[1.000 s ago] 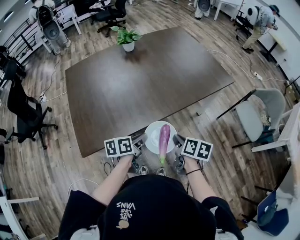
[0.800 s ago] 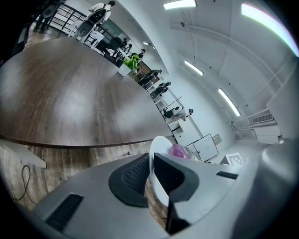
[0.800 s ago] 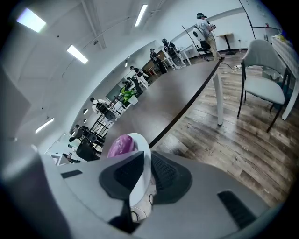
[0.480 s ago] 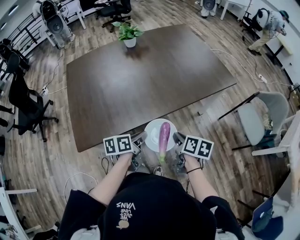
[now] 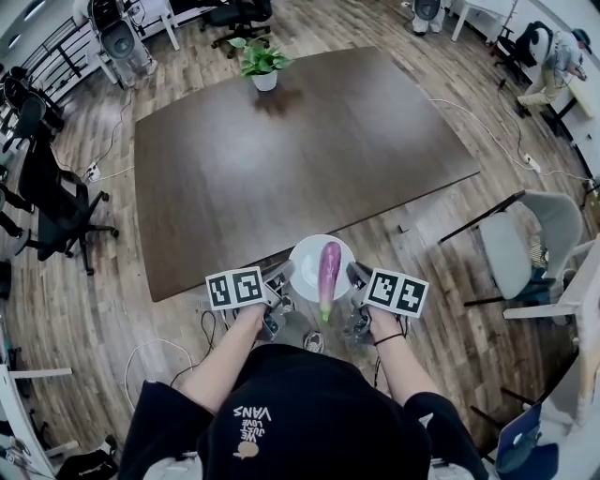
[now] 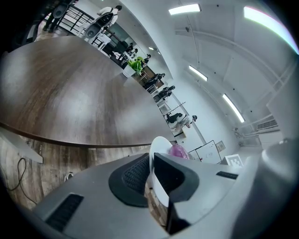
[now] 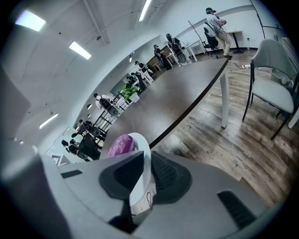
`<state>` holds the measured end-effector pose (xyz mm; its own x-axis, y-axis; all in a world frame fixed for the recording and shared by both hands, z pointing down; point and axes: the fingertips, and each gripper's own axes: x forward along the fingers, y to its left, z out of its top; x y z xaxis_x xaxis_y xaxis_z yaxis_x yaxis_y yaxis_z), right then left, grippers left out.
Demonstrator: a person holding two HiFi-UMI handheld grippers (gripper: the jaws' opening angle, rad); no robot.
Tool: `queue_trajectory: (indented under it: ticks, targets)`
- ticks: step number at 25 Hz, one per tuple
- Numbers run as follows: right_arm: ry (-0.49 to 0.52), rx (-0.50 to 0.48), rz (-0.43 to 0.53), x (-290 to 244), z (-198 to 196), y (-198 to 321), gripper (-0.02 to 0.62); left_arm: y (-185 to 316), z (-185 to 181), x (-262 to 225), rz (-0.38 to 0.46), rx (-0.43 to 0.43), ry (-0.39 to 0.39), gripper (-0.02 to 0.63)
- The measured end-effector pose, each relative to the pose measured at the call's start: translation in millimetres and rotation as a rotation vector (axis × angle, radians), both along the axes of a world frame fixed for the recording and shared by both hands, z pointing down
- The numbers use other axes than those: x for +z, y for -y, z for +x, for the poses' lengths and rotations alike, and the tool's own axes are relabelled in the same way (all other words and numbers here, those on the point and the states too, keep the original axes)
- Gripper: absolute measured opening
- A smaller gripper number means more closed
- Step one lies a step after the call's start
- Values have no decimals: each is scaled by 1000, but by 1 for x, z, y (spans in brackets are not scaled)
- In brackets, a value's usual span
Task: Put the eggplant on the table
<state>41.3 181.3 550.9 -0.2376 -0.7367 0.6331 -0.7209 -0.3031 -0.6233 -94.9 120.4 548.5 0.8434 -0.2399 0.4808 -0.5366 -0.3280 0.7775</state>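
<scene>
The left gripper (image 5: pixel 283 278) and right gripper (image 5: pixel 355 277) each pinched the plate's (image 5: pixel 305 258) rim. The eggplant (image 5: pixel 328 270) lay on it, by the table's (image 5: pixel 281 159) near edge.

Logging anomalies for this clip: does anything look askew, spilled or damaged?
Nothing spilled or damaged. Only oddity: the eggplant is longer than the plate, so its stem end overhangs the near rim. The left gripper and right gripper clamp opposite rims.

**Bright, even light, heavy fisheye**

Ceiling light strips (image 6: pixel 184 8) flood everything evenly. There's a soft sheen on the dark table (image 5: pixel 281 159) and a faint shadow beside the potted plant (image 5: pixel 262 66). Both gripper views bend hard and go black at the corners, but detail stays sharp.
</scene>
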Motion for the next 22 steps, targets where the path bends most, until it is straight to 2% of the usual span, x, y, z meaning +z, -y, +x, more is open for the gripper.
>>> queue_trajectory:
  ticks: [5, 22]
  targets:
    - [-3, 16, 1, 0, 8, 18, 60, 21, 9, -1, 7, 16, 4, 34]
    - [-23, 121, 11, -9, 18, 122, 60, 137, 26, -11, 20, 115, -21, 34]
